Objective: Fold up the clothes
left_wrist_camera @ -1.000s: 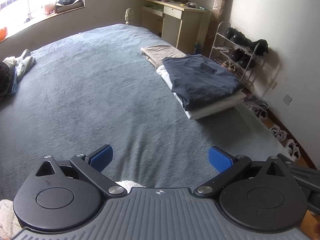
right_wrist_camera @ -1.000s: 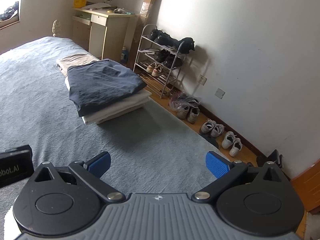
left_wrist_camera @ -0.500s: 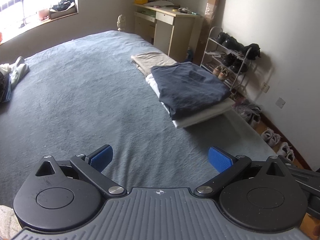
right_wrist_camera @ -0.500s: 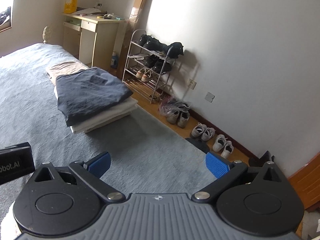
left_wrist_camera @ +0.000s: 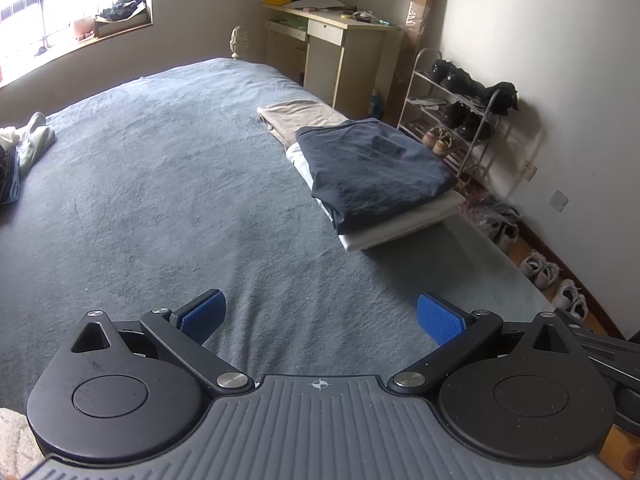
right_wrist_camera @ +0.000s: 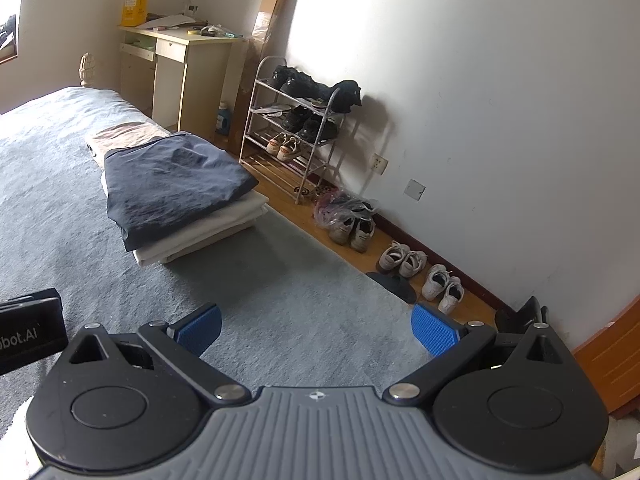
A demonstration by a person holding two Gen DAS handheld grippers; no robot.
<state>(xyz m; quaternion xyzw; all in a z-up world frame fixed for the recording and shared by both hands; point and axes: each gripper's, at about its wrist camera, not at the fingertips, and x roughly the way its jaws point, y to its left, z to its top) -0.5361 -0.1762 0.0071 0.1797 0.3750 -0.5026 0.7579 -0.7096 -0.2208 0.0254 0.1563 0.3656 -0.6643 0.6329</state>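
Observation:
A folded navy garment lies on top of folded white cloth near the right edge of the grey-blue bed. Behind this stack lies a folded beige piece. A loose heap of unfolded clothes sits at the bed's far left edge. My left gripper hovers open above the near part of the bed, empty. My right gripper is open and empty too, over the bed's right edge.
A desk stands beyond the bed's far right corner. A metal shoe rack stands against the white wall, with several shoes on the wooden floor beside the bed. A window is at the far left.
Both cameras have drawn back and tilted up, so the folded stack sits farther away and more of the wall and floor shows. Both grippers stayed open.

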